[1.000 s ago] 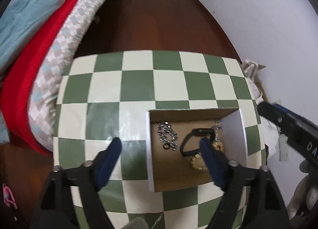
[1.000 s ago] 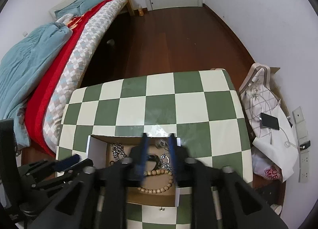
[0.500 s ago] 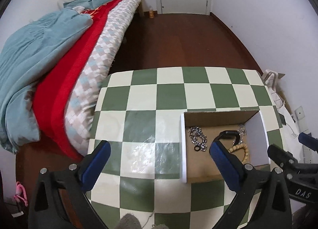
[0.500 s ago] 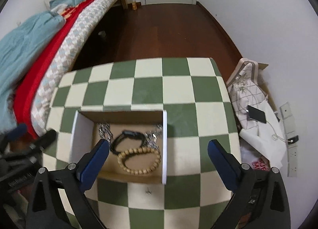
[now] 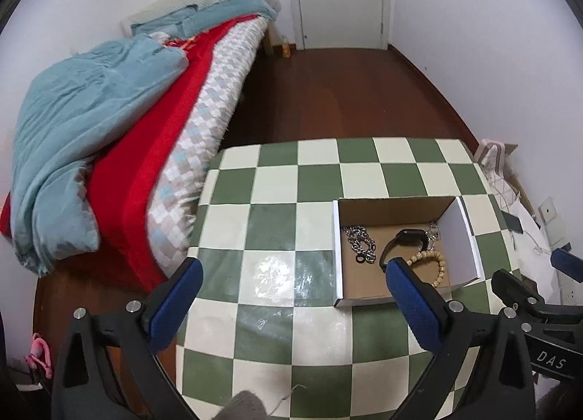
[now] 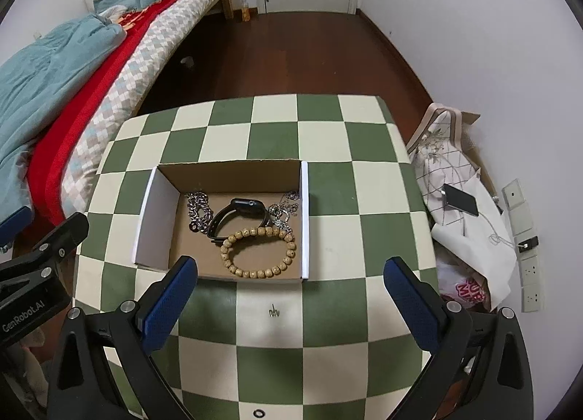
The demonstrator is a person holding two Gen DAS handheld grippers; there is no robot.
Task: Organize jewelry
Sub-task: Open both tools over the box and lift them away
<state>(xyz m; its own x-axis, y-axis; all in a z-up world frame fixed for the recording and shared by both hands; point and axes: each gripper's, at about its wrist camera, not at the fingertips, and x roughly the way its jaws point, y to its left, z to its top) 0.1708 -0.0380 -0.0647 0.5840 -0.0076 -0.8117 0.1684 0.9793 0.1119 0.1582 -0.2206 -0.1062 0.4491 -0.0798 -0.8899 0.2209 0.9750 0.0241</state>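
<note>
An open, shallow cardboard box [image 6: 233,179] with white outer sides is sitting on the table covered in a green-and-cream checkered cloth [image 6: 328,121], and the jewelry is lying inside it on the brown floor. A bracelet of round tan wooden beads [image 6: 258,250] is resting nearest the box's front wall, a black wristwatch with a dark strap [image 6: 237,216] is lying just behind it and touching it, a heavy silver curb-link chain [image 6: 198,208] is curling along the left part, and a finer silver chain [image 6: 284,210] is bunching against the right wall. The right gripper [image 6: 289,288] is hovering over the cloth just in front of the box, its blue-padded jaws having just been opening and now standing spread as wide as they go, with nothing between them. The left gripper [image 5: 291,288] is hanging over the cloth beside the box, its jaws likewise having just been widening and now fully apart and empty. A small dark ring [image 6: 258,413] is lying on the cloth at the near edge, well apart from the box. Beside the table, a bed with a blue quilt and red blanket [image 5: 120,121] is standing on the dark wooden floor [image 5: 346,92].
</note>
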